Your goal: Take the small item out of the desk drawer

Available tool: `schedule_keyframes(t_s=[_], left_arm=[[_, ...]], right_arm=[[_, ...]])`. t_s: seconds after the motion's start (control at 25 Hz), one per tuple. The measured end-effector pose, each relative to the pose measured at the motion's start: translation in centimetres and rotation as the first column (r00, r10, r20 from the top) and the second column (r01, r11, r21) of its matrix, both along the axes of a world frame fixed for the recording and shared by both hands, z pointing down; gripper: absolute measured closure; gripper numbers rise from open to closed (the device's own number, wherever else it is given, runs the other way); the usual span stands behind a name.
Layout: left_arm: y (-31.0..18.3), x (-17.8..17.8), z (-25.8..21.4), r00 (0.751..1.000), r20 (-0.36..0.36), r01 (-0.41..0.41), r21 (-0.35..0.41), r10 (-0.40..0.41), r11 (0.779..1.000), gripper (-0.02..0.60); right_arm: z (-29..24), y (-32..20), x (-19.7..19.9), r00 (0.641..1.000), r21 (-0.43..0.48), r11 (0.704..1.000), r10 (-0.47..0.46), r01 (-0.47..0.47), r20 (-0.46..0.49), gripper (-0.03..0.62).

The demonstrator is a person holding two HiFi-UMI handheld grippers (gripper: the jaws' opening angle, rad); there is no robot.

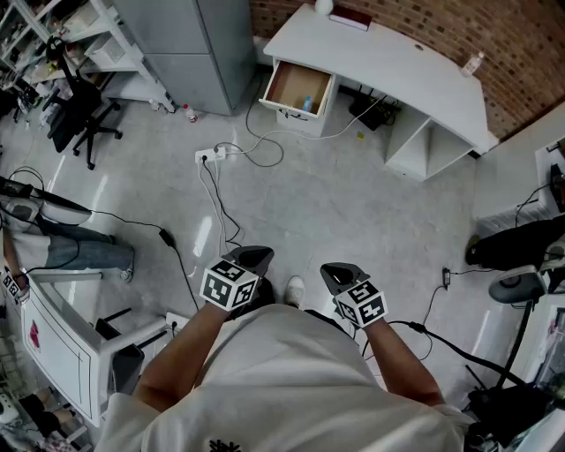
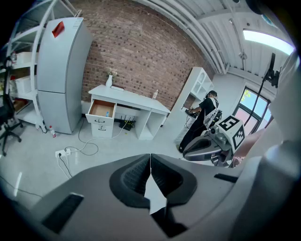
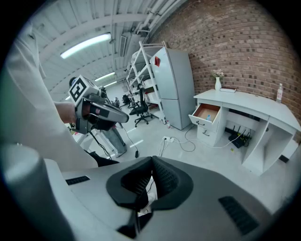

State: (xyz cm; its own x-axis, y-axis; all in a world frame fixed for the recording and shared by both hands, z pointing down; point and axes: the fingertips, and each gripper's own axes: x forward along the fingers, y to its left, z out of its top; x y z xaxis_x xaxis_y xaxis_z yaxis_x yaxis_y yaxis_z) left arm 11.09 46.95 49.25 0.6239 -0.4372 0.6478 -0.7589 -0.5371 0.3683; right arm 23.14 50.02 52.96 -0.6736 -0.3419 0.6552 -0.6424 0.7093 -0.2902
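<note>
Closest to the camera, the person holds the left hand-held gripper and the right hand-held gripper side by side in front of the body, both tilted down toward the grey floor. Each is clenched: in the two gripper views the dark ribbed jaws press together with nothing between them. A white shoe shows on the floor between the two.

Farther out, a white power strip lies on the floor, and a pale cable loops from it toward the bench.

The white bench stands against the brick wall, well apart from both grippers. Its drawer, at the bench's left end in the head view, is pulled out and shows a brown inside. The small blue item lies in the drawer, near its right side, untouched. On the bench top are a red book and a small bottle. A tall grey refrigerator stands just left of the drawer.
</note>
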Motion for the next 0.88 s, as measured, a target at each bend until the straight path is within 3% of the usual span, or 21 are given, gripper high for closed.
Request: schedule_keyframes(t_s=[0.24, 0.56, 0.88], left_arm=[[-3.3, 1.0, -0.2, 1.0, -0.001, 0.006, 0.014, -0.006, 1.0, 0.557], [-10.8, -0.3, 1.2, 0.998, -0.011, -0.056, 0.022, 0.056, 0.998, 0.557], [-21.5, -8.7, 0.9, 0.992, -0.007, -0.128, 0.031, 0.128, 0.991, 0.557]], right_arm=[[1.6, -1.7, 1.9, 1.0, -0.024, 1.0, 0.005, -0.005, -0.016, 0.565], [2.4, -9.3, -0.9, 0.998, -0.037, 0.998, 0.053, -0.054, -0.017, 0.565], [1.6, -20.6, -9.4, 0.992, -0.034, 0.992, 0.119, -0.121, -0.037, 0.562]])
